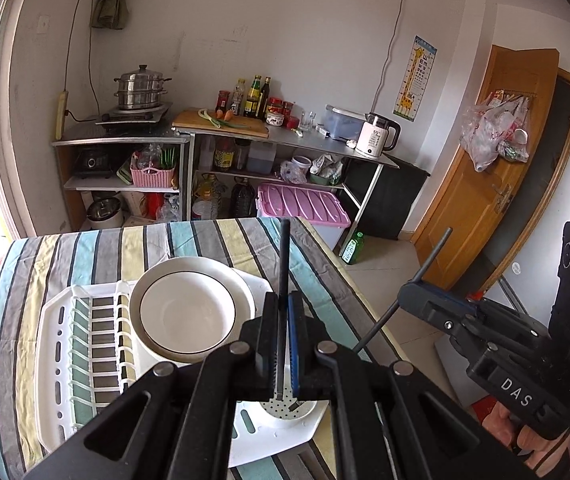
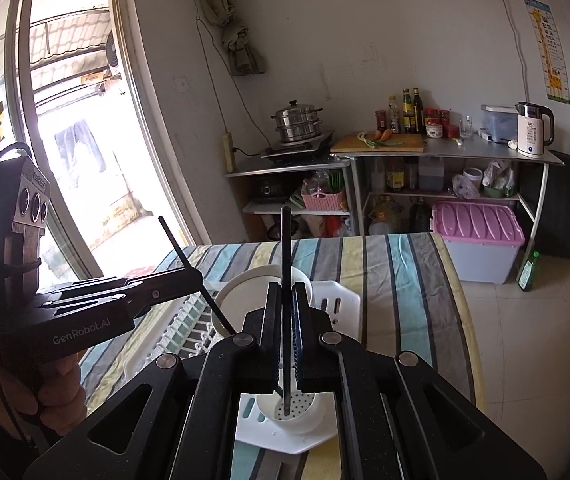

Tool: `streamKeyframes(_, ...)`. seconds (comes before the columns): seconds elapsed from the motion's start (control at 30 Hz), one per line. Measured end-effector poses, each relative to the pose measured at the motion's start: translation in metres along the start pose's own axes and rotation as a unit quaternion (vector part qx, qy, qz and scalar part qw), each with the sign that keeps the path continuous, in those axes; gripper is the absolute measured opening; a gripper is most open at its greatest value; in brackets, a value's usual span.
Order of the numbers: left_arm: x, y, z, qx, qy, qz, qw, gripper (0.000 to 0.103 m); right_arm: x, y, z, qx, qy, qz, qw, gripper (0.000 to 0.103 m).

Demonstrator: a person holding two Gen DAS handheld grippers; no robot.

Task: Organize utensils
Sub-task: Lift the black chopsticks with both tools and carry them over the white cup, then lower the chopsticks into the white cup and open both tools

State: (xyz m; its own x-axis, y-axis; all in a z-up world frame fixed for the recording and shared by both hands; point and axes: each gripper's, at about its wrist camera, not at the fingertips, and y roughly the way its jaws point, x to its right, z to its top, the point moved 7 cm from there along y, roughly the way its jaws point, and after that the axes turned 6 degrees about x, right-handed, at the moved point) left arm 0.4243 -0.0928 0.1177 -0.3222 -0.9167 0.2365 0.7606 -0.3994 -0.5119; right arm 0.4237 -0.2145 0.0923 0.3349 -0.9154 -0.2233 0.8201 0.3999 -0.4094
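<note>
In the left wrist view my left gripper [image 1: 284, 300] is shut on a black chopstick [image 1: 284, 256] that stands upright between its pads. The chopstick's lower end hangs over a white perforated utensil cup [image 1: 285, 408] at the near corner of a white dish rack [image 1: 57, 340]. A white bowl [image 1: 187, 312] sits in the rack. To the right, my right gripper [image 1: 409, 296] grips a second black chopstick [image 1: 433, 258], which is tilted. In the right wrist view my right gripper [image 2: 285, 292] is shut on its chopstick [image 2: 285, 240] above the cup [image 2: 297, 410]. My left gripper [image 2: 199, 276] is at the left.
The rack rests on a table with a striped cloth [image 1: 213, 244]; its right edge drops to a tiled floor. Behind stand metal shelves with a steamer pot [image 1: 141, 92], bottles, a kettle [image 1: 377, 136], a pink-lidded bin [image 1: 301, 204] and a green bottle [image 1: 353, 248]. A wooden door [image 1: 497, 160] is at the right.
</note>
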Motion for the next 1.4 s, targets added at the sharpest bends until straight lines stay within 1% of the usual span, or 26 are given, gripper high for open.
streamKeyframes(0.17,-0.011,0.016,-0.011,-0.017,-0.018,0.003,0.9997,0.005,0.011,0.019,-0.014,-0.022,0.016,0.000,1.000,0.005)
streamKeyframes(0.3,-0.018,0.024,-0.017,-0.025,-0.026,0.009,0.9993,0.005,0.019,0.025,-0.020,-0.026,0.022,-0.004,0.999,0.005)
streamKeyframes(0.37,-0.023,0.025,-0.018,-0.022,-0.032,0.009,0.9992,0.005,0.022,0.023,-0.018,-0.025,0.027,-0.006,0.999,0.005)
streamKeyframes(0.53,-0.039,0.025,-0.022,-0.023,-0.049,0.017,0.9984,0.006,0.035,0.022,-0.019,-0.029,0.037,-0.025,0.999,0.005)
streamKeyframes(0.6,-0.045,0.024,-0.026,-0.025,-0.057,0.020,0.9979,0.006,0.039,0.022,-0.023,-0.035,0.037,-0.030,0.998,0.006)
streamKeyframes(0.83,-0.056,0.022,-0.038,-0.033,-0.053,0.041,0.9972,0.007,0.046,0.023,-0.035,-0.067,0.038,-0.040,0.996,0.009)
streamKeyframes(0.87,-0.056,0.021,-0.040,-0.033,-0.053,0.040,0.9973,0.007,0.045,0.022,-0.036,-0.068,0.037,-0.040,0.996,0.010)
streamKeyframes(0.93,-0.056,0.018,-0.043,-0.035,-0.050,0.038,0.9974,0.014,0.044,0.020,-0.039,-0.068,0.034,-0.038,0.996,0.016)
streamKeyframes(0.97,-0.055,0.017,-0.045,-0.035,-0.048,0.037,0.9975,0.015,0.044,0.019,-0.040,-0.069,0.033,-0.039,0.996,0.019)
streamKeyframes(1.13,-0.053,0.011,-0.053,-0.040,-0.039,0.037,0.9978,0.021,0.045,0.010,-0.047,-0.068,0.035,-0.041,0.996,0.020)
streamKeyframes(1.27,-0.050,-0.002,-0.060,-0.031,-0.034,0.039,0.9982,0.021,0.040,-0.007,-0.054,-0.059,0.033,-0.037,0.997,0.021)
streamKeyframes(1.4,-0.044,-0.025,-0.071,-0.017,-0.019,0.045,0.9986,0.021,0.029,-0.031,-0.061,-0.043,0.031,-0.024,0.998,0.021)
